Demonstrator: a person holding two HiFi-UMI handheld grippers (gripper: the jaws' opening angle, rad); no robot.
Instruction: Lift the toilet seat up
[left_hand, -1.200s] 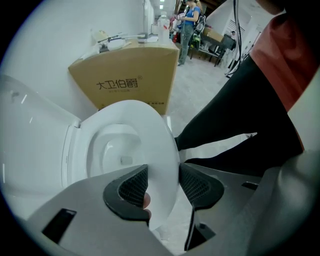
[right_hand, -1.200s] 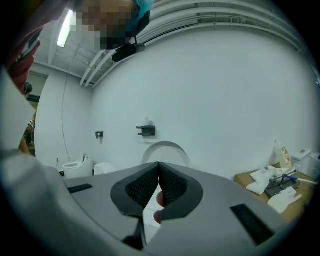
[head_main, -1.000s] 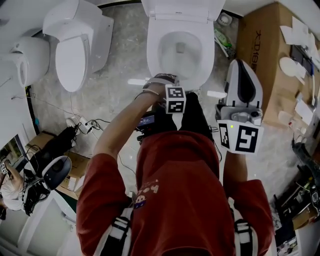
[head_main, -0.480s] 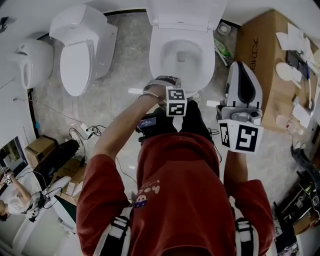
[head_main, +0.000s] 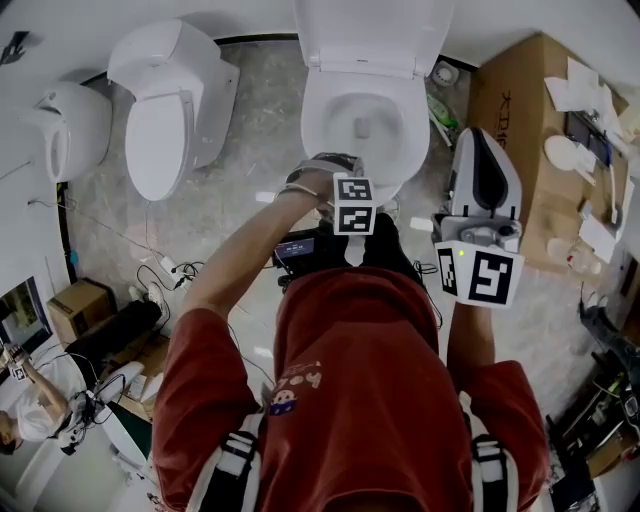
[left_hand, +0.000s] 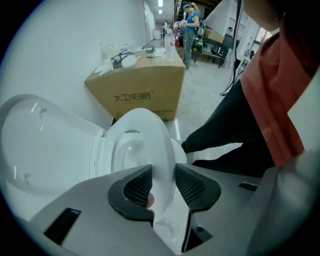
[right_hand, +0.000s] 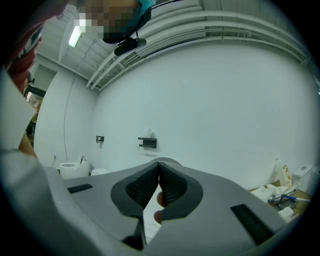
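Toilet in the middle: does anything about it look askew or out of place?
Only the seat looks askew: it hangs partly raised, tilted between bowl and open lid. The left gripper has just been closing its fingers on its rim.

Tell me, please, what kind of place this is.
Probably a test hall or workshop for bathroom fixtures, not a home bathroom: the open toilet stands beside a second toilet with no wall between them, a cardboard box carries loose items, and cables lie across the floor.
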